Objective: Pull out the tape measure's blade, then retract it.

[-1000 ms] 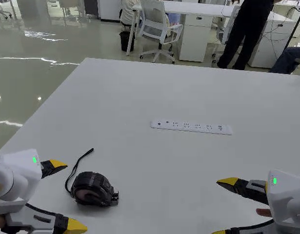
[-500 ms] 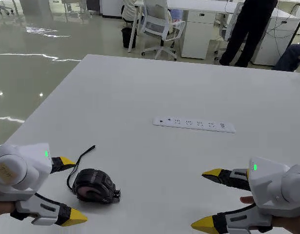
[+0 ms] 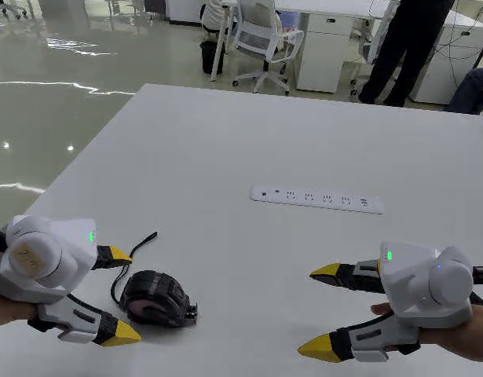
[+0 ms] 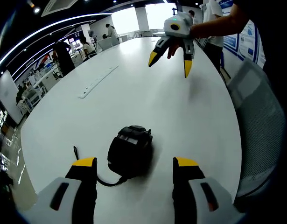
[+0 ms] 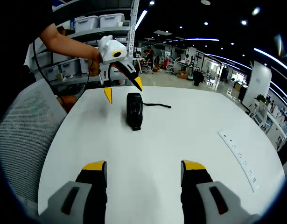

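Note:
A black tape measure (image 3: 155, 298) lies on the white table (image 3: 249, 149) with its black wrist strap (image 3: 129, 255) trailing toward the far left. My left gripper (image 3: 122, 292) stands open, its yellow-tipped fingers on either side of the tape measure's rear and just short of it. In the left gripper view the tape measure (image 4: 129, 150) sits a little ahead of the left gripper (image 4: 135, 162). My right gripper (image 3: 323, 309) is open over bare table, well to the right. The right gripper view has the tape measure (image 5: 134, 110) far ahead of the right gripper (image 5: 144, 166).
A white power strip (image 3: 316, 199) lies flat mid-table, beyond both grippers. Office chairs (image 3: 261, 39), desks and a standing person (image 3: 406, 43) are past the table's far edge. Shiny floor lies off the table's left edge.
Both grippers have come forward onto the table. The left one has closed in around the tape measure's rear; the right has moved inward. The tape measure has stayed put.

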A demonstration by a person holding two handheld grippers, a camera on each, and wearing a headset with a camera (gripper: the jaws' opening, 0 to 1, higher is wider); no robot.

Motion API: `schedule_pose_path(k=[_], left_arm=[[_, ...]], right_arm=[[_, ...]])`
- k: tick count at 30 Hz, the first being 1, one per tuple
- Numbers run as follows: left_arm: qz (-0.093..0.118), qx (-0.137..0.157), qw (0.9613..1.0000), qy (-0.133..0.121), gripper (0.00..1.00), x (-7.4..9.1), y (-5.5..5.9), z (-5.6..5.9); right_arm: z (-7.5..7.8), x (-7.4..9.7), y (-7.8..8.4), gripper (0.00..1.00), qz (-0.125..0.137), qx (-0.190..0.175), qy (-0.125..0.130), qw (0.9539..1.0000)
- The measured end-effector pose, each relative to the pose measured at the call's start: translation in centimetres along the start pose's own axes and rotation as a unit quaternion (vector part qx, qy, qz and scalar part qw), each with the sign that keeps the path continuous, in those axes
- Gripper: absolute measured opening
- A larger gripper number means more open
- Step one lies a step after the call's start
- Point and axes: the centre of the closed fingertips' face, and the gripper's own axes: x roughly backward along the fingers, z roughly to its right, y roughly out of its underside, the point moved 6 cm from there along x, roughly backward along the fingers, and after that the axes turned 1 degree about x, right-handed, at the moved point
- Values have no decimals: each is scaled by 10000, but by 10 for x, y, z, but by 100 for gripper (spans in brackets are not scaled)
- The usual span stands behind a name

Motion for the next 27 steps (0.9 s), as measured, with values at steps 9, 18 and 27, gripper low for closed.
schedule_pose_path(k=[9, 18, 27], left_arm=[[-171, -178, 9996, 170, 56, -7, 4, -10], [-361, -517, 9971, 430, 50, -13, 3, -12], [-538, -797, 9935, 608, 47, -20, 3, -17]], right_arm=[[6, -18, -11, 60, 49, 94, -137, 9998], [4, -44, -18, 56, 57, 195, -408, 9990], [2, -63, -21, 51, 3, 276, -556, 9981]])
